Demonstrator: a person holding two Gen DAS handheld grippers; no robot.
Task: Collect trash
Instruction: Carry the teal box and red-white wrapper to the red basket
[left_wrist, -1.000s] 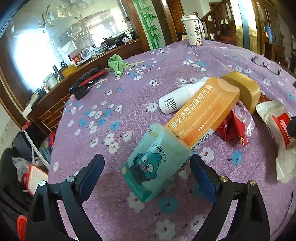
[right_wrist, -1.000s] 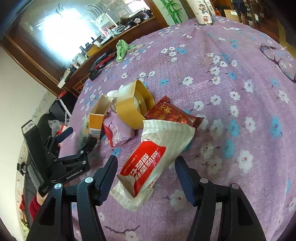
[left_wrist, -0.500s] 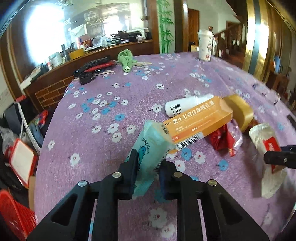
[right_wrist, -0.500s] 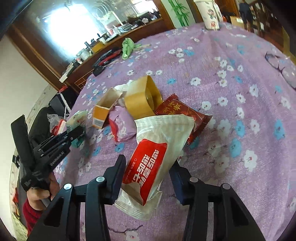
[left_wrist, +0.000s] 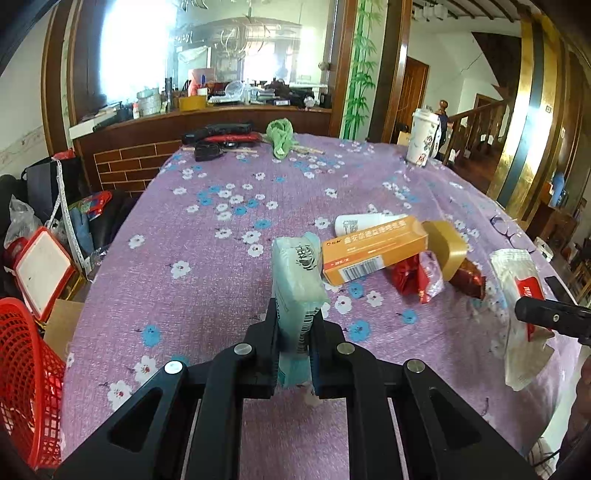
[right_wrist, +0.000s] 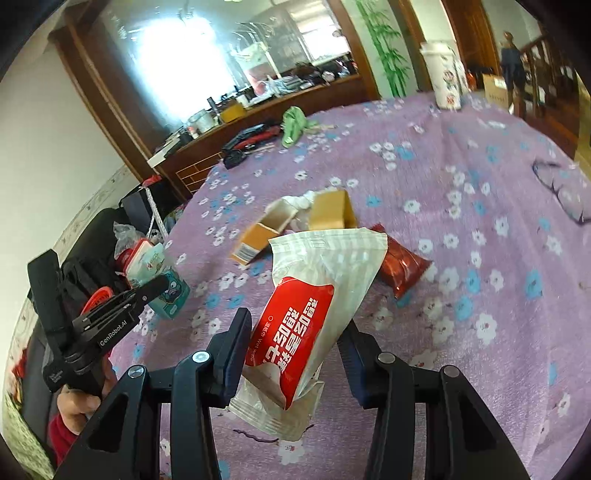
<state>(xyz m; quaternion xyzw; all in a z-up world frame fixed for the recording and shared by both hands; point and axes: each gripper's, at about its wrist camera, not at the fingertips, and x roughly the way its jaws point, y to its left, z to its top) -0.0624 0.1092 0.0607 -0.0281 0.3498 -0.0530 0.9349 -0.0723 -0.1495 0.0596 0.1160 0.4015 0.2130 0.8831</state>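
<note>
My left gripper (left_wrist: 294, 336) is shut on a teal tissue pack (left_wrist: 297, 284) and holds it upright above the purple flowered tablecloth (left_wrist: 207, 266). It also shows in the right wrist view (right_wrist: 166, 284). My right gripper (right_wrist: 295, 347) is shut on a white and red wet-wipe packet (right_wrist: 306, 306), lifted off the cloth; the packet shows at the right of the left wrist view (left_wrist: 521, 295). On the table lie an orange box (left_wrist: 373, 251), a white bottle (left_wrist: 354, 223), a gold tape roll (left_wrist: 448, 249) and red wrappers (left_wrist: 417, 278).
A red mesh basket (left_wrist: 26, 384) stands below the table's left edge among bags and boxes. A paper cup (left_wrist: 421, 136), a green cloth (left_wrist: 280, 136), black and red tools (left_wrist: 218, 142) and glasses (right_wrist: 561, 188) lie on the far part of the table.
My left gripper closed on the tissue pack and lifted it upright. My right gripper closed on the wet-wipe packet and raised it off the cloth.
</note>
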